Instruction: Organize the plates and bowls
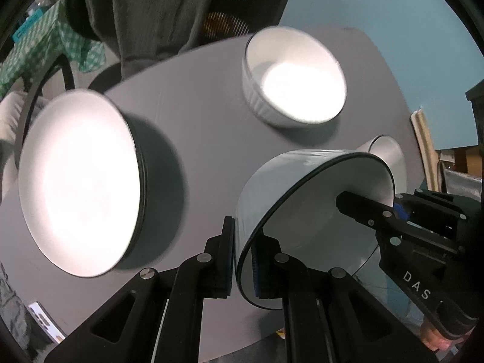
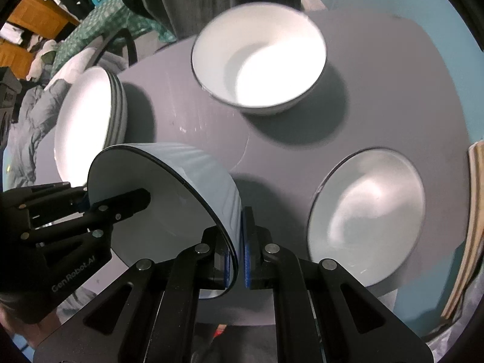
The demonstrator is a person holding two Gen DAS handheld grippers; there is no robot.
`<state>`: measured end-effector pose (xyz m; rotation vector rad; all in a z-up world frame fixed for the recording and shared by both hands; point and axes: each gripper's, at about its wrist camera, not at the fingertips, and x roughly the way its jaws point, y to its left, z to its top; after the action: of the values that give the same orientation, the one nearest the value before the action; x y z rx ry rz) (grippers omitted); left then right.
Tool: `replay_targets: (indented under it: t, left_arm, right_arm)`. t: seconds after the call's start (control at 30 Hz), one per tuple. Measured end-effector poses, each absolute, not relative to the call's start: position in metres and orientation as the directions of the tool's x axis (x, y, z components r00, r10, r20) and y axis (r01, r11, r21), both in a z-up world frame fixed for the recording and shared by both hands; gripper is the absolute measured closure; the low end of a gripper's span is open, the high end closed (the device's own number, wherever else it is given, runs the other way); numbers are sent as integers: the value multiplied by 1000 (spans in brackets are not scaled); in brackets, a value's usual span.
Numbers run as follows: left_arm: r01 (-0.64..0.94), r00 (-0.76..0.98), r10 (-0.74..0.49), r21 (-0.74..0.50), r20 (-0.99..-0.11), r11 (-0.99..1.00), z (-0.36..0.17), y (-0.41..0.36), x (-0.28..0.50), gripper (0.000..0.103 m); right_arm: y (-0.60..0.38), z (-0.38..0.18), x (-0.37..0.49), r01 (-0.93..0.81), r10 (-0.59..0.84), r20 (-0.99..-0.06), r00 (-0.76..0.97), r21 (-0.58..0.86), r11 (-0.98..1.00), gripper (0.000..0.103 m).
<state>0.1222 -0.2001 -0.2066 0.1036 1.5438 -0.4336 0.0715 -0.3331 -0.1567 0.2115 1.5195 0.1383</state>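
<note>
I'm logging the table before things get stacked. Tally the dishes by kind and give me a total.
Bowls: 3. One is held by both claws, left claw and right claw; one is at the far side; one is at the right.
Plate stacks: 1; the plates in it cannot be counted for sure.
Total: 4 items.
</note>
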Motion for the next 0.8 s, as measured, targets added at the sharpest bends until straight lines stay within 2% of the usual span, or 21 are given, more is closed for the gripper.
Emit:
replay_targets:
  t: [0.47, 0.8]
  left_arm:
    - [385, 51, -209, -174, -977, 907, -182, -226, 182, 94]
    - [367, 34, -171, -147, -985, 918, -198, -240, 219, 94]
  right_arm:
    - [-359, -135, 119, 67, 192, -976, 103, 199, 978, 96]
    - [-369, -149, 158, 63, 194, -979, 68, 199, 978, 96]
